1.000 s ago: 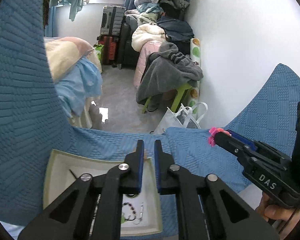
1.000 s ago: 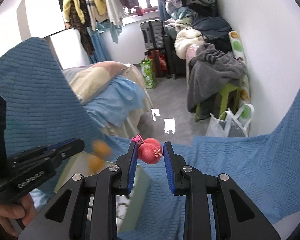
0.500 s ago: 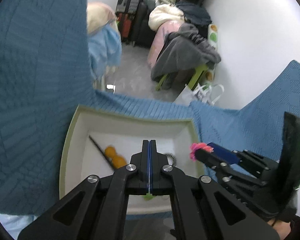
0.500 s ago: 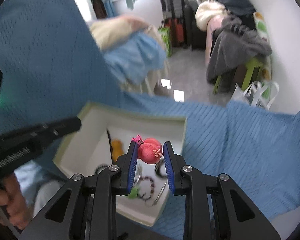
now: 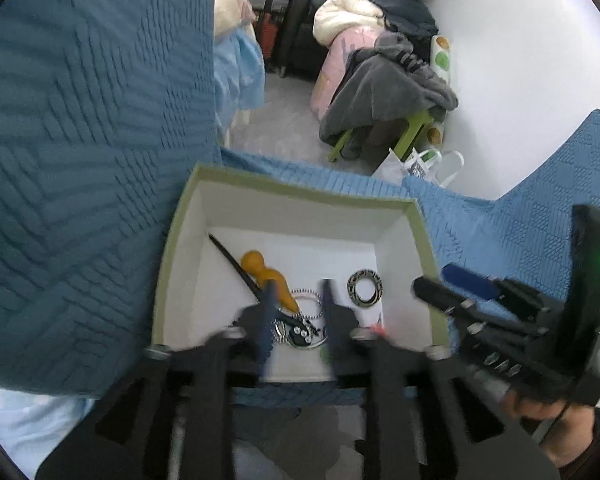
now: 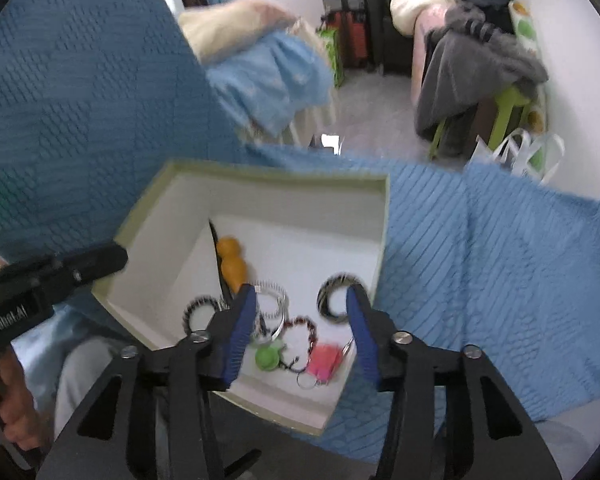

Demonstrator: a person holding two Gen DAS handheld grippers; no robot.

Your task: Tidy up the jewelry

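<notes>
Both jaws gape wide, empty, over the box; pink ornament lies below.

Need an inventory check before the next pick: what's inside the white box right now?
In the white box: orange hair stick, patterned ring, bead bracelets, green charm, pink piece. The gripper fingers cover some.

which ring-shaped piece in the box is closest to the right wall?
The flat black-and-white patterned ring, lying alone by the right wall of the box. The beaded loops cluster toward the middle, by the orange piece.
</notes>
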